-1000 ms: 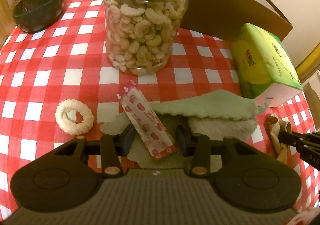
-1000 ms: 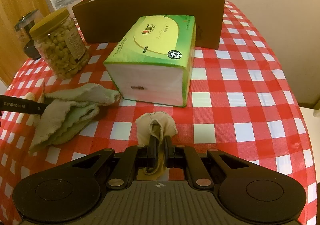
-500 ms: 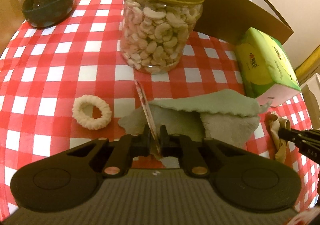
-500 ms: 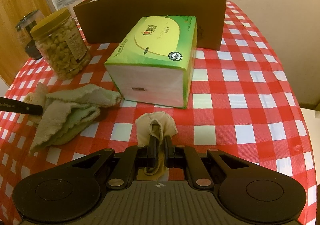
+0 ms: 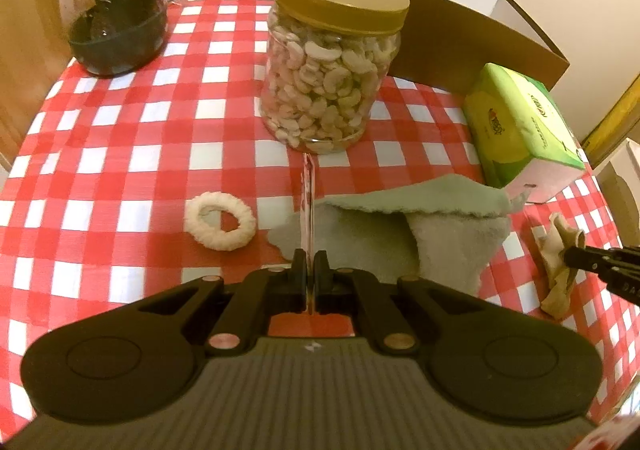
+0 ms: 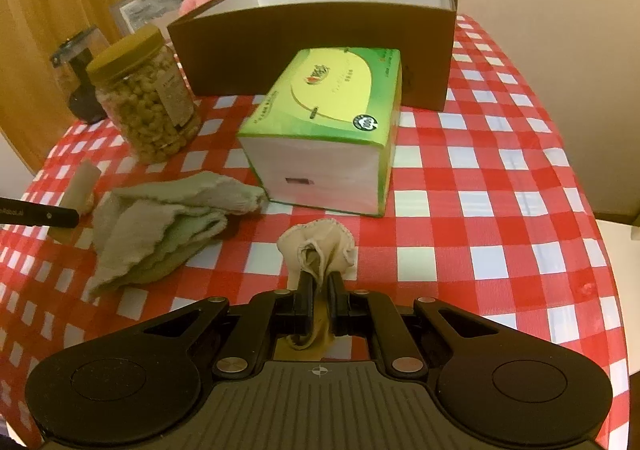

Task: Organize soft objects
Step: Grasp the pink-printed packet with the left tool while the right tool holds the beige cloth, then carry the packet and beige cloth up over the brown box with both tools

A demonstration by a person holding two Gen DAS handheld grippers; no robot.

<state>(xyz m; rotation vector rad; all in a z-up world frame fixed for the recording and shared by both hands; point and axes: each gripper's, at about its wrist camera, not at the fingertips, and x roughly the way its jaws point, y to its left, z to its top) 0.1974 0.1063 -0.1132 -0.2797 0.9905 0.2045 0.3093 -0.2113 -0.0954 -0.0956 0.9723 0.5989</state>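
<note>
Left wrist view, going left to right: a dark glass jar [image 5: 114,14] sits at the far corner of the desk [image 5: 120,122]; nearer is a fuzzy white hair tie [image 5: 220,220], flat on the checked cloth, nothing touching it; then the left tool [image 5: 309,264], pressed together on a thin packet [image 5: 308,206] that stands edge-on to the camera, so it looks lifted rather than lying flat; just behind it the jar of cashews [image 5: 330,66]; beside that a rumpled green towel [image 5: 404,222], one fold flopped over; then the green tissue pack [image 5: 520,130], with the brown box [image 5: 460,38] behind it; I'd guess that box is where the soft stuff ends up, since it's open on top.

Right wrist view: the right tool [image 6: 319,284] is pinching a small beige cloth pouch [image 6: 318,246], bunched up between the fingers just in front of the tissue pack; whether it's off the desk I can't tell; both hands loaded, so carrying to the box seems next.
</note>
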